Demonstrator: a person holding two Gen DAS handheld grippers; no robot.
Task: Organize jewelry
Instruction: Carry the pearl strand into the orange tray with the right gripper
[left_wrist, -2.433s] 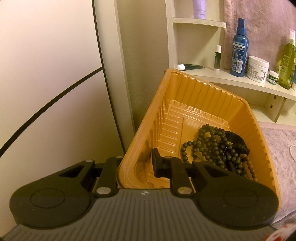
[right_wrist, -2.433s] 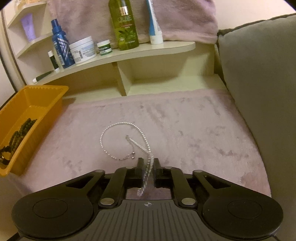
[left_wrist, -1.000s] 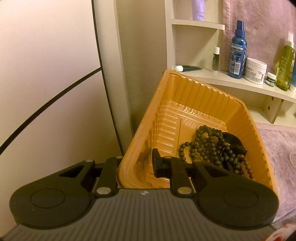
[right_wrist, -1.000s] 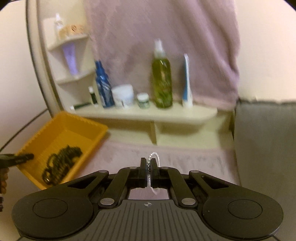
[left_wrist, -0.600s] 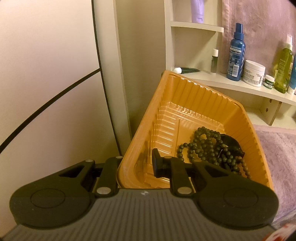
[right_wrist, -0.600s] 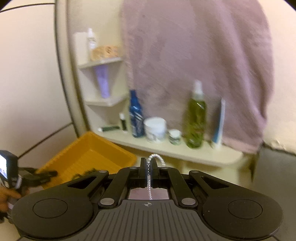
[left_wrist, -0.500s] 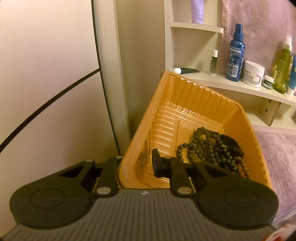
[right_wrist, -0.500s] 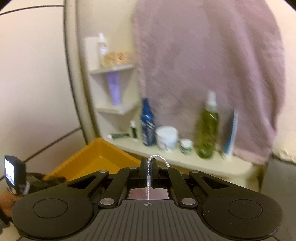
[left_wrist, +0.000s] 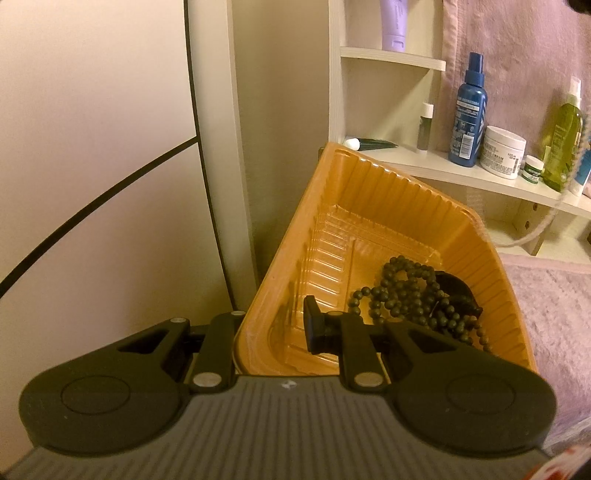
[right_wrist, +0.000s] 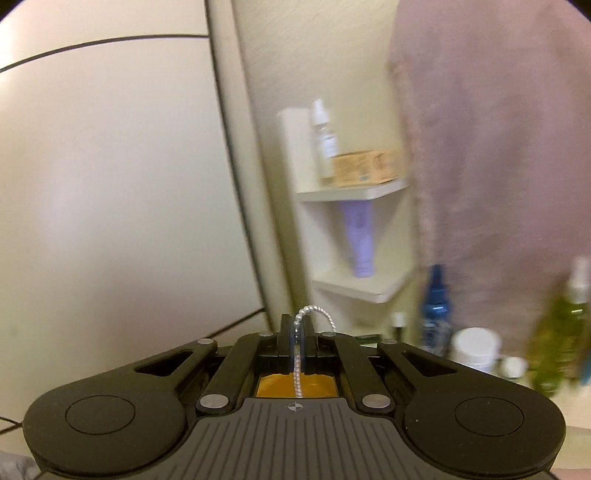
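From the left wrist we see our left gripper (left_wrist: 273, 328) clamped on the near wall of the ribbed orange plastic tray (left_wrist: 373, 206), dark matte beads (left_wrist: 413, 299) heaped at its right end. From the right wrist, our right gripper (right_wrist: 296, 328) pinches the pearl necklace (right_wrist: 314, 312), which arches over the fingertips and hangs straight down; orange shows directly beneath, so we judge the drop lies below.

dark bead necklace (left_wrist: 413, 295) in orange tray (left_wrist: 369, 206)
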